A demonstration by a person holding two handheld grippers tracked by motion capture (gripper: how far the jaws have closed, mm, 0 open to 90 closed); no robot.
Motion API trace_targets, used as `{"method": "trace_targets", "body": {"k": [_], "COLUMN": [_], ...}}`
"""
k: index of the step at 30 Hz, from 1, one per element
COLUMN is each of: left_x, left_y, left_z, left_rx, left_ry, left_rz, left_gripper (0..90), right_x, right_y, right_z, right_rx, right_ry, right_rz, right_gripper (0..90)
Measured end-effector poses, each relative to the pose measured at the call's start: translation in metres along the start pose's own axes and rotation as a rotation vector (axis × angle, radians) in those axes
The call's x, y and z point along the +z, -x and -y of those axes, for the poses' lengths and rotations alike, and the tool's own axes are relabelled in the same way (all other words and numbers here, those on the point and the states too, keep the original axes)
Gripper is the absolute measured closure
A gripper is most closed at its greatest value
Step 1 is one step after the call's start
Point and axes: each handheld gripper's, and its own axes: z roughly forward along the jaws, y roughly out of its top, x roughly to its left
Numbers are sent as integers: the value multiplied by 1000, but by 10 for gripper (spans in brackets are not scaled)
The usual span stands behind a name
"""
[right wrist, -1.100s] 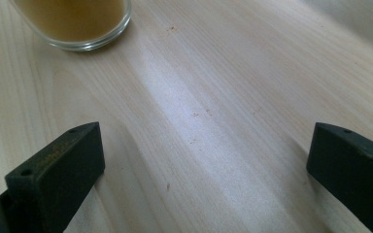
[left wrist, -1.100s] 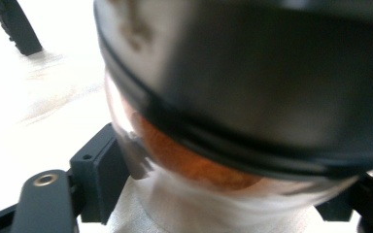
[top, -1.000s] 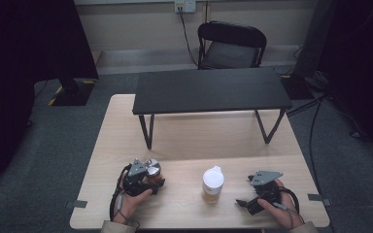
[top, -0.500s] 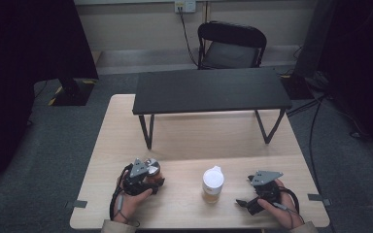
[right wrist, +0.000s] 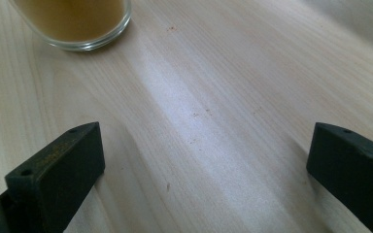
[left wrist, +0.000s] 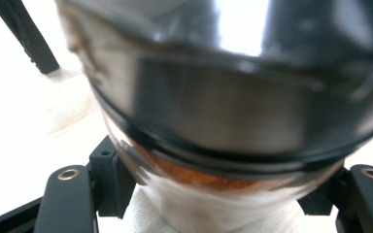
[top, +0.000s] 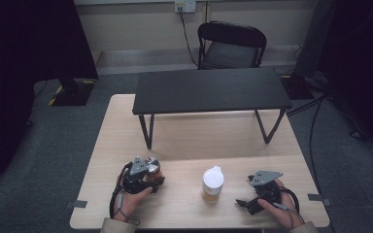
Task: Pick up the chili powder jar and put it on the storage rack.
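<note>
**Left jaws have just closed on the shaker; glass waits untouched**

The wooden table (top: 194, 145) and the black shelf (top: 211, 90) standing on it look the same as in the earlier high views, and both your hands sit where they were. The one change is small: your left gripper (top: 148, 182) has just been closing, and its jaws now pinch the shiny-capped shaker (left wrist: 233, 111) with reddish contents showing under the cap. That likely means the pick-up is secured and a lift can follow.

The glass jar (top: 213, 184) of amber liquid with its white lid stands between your hands, near the table's front edge. Your right gripper (right wrist: 204, 160) rests just beside it, jaws spread wide over bare wood, holding nothing.
</note>
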Motion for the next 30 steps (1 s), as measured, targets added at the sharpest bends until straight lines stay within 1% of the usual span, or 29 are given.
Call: {"method": "trace_targets", "body": {"k": [3, 6, 8, 12, 13, 15, 17, 20, 23, 25, 30], "left_x": [-2, -3, -3, -4, -4, -4, -4, -4, -3, -3, -3], "left_y": [0, 0, 0, 1, 1, 1, 2, 2, 2, 2, 2], "left_z": [-5, -9, -13, -18, -20, -23, -27, -32, -38, -39, -45], "left_rx": [13, 9, 21, 23, 29, 27, 39, 43, 56, 48, 55], "left_ry": [-4, 0, -3, -5, -6, -3, -7, -9, -11, -7, -1], "left_rz": [1, 6, 5, 3, 4, 10, 10, 15, 24, 30, 42], "left_gripper": [303, 303, 303, 303, 303, 303, 303, 303, 303, 303, 303], "right_x": [0, 0, 0, 0, 0, 0, 0, 0, 0, 0, 0], "right_y": [0, 0, 0, 0, 0, 0, 0, 0, 0, 0, 0], "right_z": [0, 0, 0, 0, 0, 0, 0, 0, 0, 0, 0], "right_rx": [0, 0, 0, 0, 0, -1, 0, 0, 0, 1, 1], "right_ry": [0, 0, 0, 0, 0, 1, 0, 0, 1, 0, 0], "right_rz": [0, 0, 0, 0, 0, 0, 0, 0, 0, 0, 0], "right_gripper": [0, 0, 0, 0, 0, 0, 0, 0, 0, 0, 0]}}
